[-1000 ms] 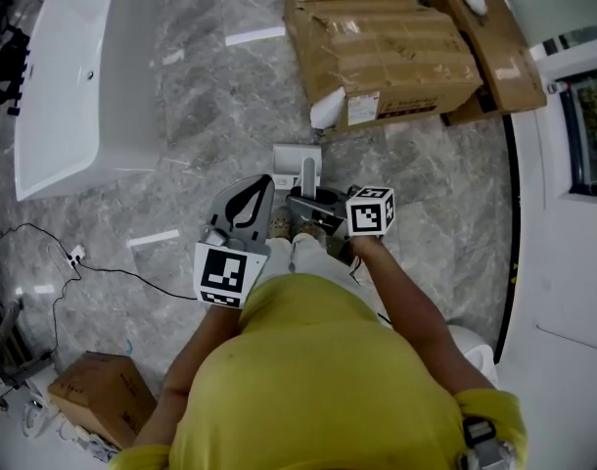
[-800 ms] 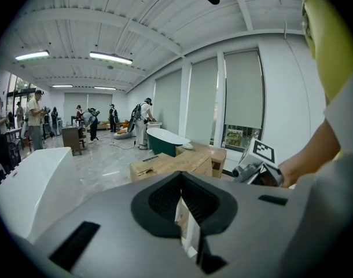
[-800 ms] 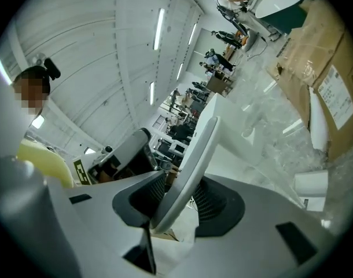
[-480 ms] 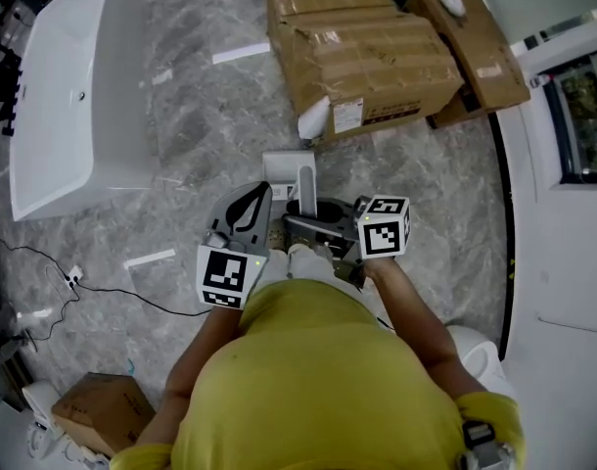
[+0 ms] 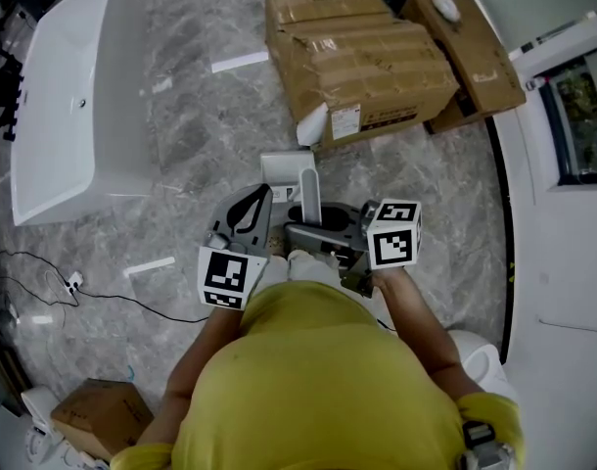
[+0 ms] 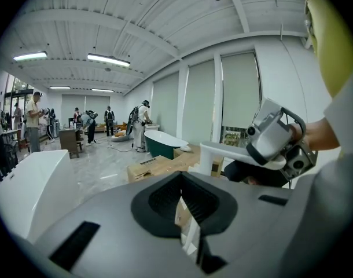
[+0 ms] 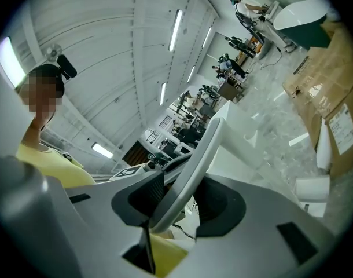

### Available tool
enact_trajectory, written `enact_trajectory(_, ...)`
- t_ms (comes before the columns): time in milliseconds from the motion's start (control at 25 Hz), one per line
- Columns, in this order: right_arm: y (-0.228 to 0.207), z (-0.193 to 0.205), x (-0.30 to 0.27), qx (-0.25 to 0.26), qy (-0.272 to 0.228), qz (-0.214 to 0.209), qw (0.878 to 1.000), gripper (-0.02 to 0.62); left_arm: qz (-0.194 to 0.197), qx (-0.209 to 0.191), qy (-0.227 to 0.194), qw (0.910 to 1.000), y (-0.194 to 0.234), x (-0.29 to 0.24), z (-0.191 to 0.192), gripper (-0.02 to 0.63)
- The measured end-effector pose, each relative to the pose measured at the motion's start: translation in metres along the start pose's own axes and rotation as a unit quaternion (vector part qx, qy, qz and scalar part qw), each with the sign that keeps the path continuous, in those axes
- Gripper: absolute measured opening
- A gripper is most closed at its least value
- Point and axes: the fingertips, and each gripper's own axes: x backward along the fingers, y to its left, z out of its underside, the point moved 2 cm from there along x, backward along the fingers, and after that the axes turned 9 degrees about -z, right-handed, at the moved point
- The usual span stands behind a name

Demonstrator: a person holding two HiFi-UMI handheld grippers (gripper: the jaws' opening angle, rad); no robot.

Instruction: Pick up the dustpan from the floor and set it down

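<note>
Right gripper clamped on white dustpan handle, pan ahead of jaws. Left gripper alongside, jaws together, empty.

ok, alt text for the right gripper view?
The right hand-held gripper is shut on the white handle of the dustpan, which rises up and away between its jaws. Beyond lie grey marble floor and cardboard boxes at right; a person in a yellow shirt is at left.
</note>
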Motion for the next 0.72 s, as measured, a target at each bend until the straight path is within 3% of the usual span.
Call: enact_trajectory(720, -0.013, 0.006, 0.0, -0.007, -0.002, 0.006, 1.0, 0.169, -0.004, -0.001, 0.001, 1.0, 0.0, 0.004, 0.003, 0.0)
